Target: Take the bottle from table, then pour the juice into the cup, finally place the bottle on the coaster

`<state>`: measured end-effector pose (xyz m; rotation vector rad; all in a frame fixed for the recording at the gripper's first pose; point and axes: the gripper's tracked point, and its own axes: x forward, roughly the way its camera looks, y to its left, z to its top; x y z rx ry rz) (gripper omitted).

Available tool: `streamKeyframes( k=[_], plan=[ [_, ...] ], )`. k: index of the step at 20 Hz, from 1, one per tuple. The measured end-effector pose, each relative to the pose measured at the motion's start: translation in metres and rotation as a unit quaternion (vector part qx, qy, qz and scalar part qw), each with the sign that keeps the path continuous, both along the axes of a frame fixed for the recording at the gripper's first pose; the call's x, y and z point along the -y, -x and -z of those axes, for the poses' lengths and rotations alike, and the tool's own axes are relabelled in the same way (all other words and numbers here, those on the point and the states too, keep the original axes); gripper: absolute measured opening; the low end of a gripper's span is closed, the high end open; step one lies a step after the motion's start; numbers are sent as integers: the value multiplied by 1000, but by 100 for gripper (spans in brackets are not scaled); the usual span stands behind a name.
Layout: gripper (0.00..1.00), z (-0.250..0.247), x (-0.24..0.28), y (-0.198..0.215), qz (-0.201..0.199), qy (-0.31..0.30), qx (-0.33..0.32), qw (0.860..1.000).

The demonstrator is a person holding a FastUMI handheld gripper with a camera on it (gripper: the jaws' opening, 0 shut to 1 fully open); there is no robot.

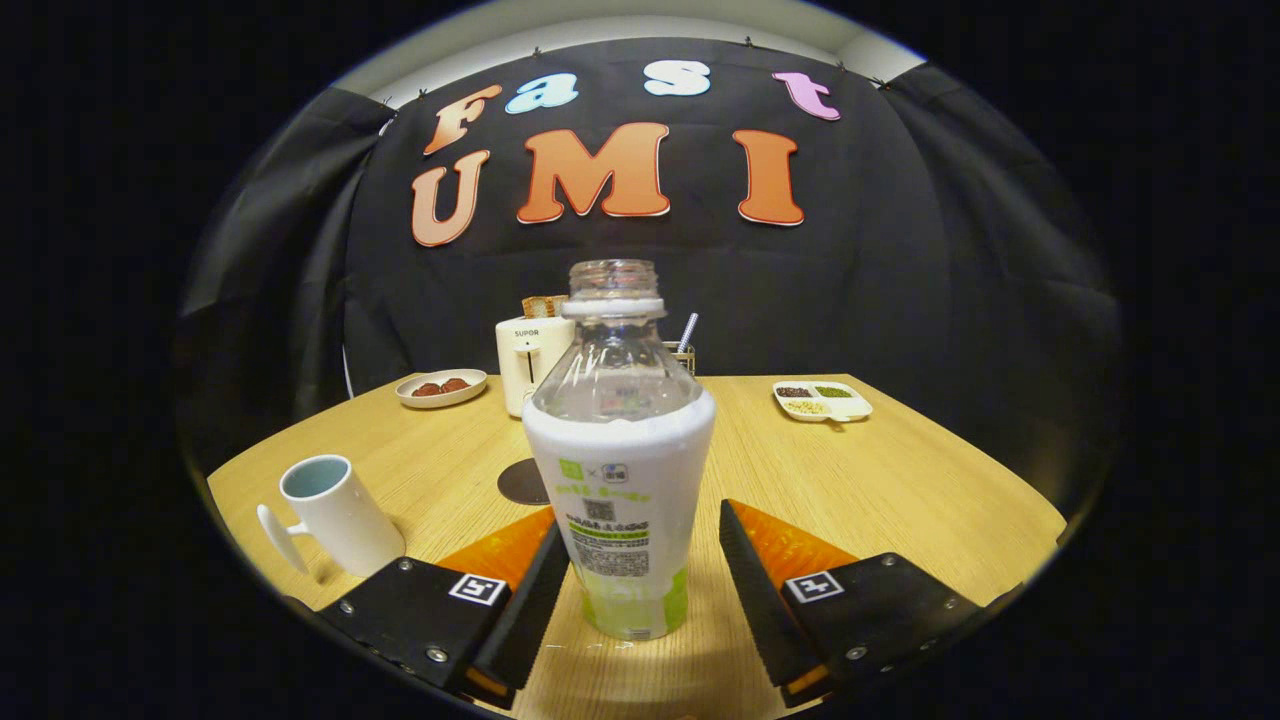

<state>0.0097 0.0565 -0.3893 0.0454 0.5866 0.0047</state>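
Note:
A clear plastic bottle [620,480] with a white and green label and no cap stands upright on the wooden table [900,480], between my two fingers. My gripper [640,530] is open around it: the left finger lies against or very near the bottle's side, while a gap shows between the right finger and the bottle. A white cup [335,510] with a handle and a pale blue inside stands to the left, beside the left finger. A dark round coaster [522,482] lies on the table just behind the bottle, partly hidden by it.
Beyond the bottle a white toaster [530,360] holds a slice of bread. A plate with brown food [440,388] is at the back left, a divided dish of grains [822,400] at the back right. A small holder with a straw-like stick [686,340] stands behind the bottle.

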Motion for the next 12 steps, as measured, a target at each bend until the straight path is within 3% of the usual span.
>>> streamKeyframes(
  k=[3, 7, 12],
  plan=[
    [66, 7, -8, 0, -5, -3, -8, 1000],
    [58, 4, -11, 0, -14, 15, -10, 1000],
    [56, -14, -20, -3, -61, 112, 19, 992]
  ],
)
